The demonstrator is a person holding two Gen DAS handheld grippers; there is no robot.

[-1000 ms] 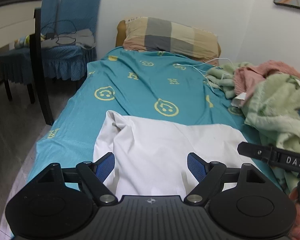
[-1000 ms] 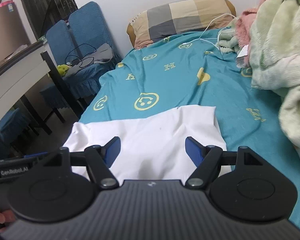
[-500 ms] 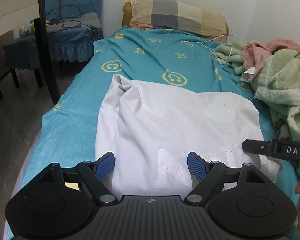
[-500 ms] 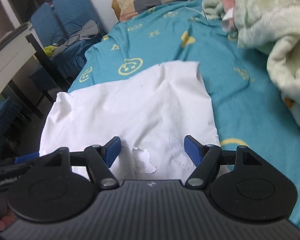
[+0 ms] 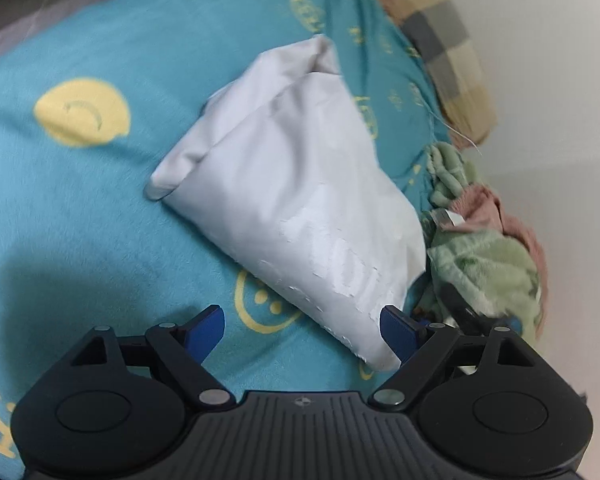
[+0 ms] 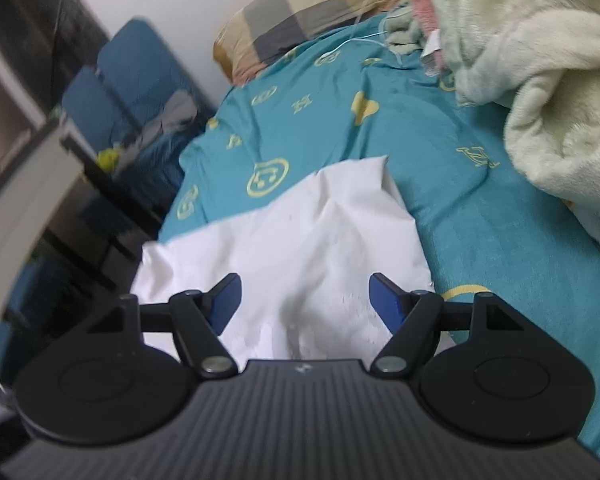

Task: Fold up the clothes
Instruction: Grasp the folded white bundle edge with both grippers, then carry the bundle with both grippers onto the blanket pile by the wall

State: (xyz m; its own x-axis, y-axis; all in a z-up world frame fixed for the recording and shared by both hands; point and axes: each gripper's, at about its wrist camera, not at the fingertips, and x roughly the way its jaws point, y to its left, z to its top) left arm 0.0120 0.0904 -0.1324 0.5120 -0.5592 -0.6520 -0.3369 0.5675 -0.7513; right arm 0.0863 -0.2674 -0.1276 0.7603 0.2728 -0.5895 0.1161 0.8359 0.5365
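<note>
White garment (image 5: 296,184) lies mid-frame on the teal bedsheet (image 5: 80,208), doubled at least once w/ a rolled fold edge at centre-left. Looks thin, soft, light; prob. slides easily, so pinch at a corner or hem edge. Faint raised lettering near its lower end. Left gripper (image 5: 302,330) & right gripper (image 6: 305,298) both gape wide, holding nothing.

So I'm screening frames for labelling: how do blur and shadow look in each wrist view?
Left wrist view: motion smear across the white garment and teal bedsheet, with a dark shadow on the sheet at lower left. Right wrist view: the garment is fairly crisp, the table at the left edge streaks, fisheye bending throughout.
</note>
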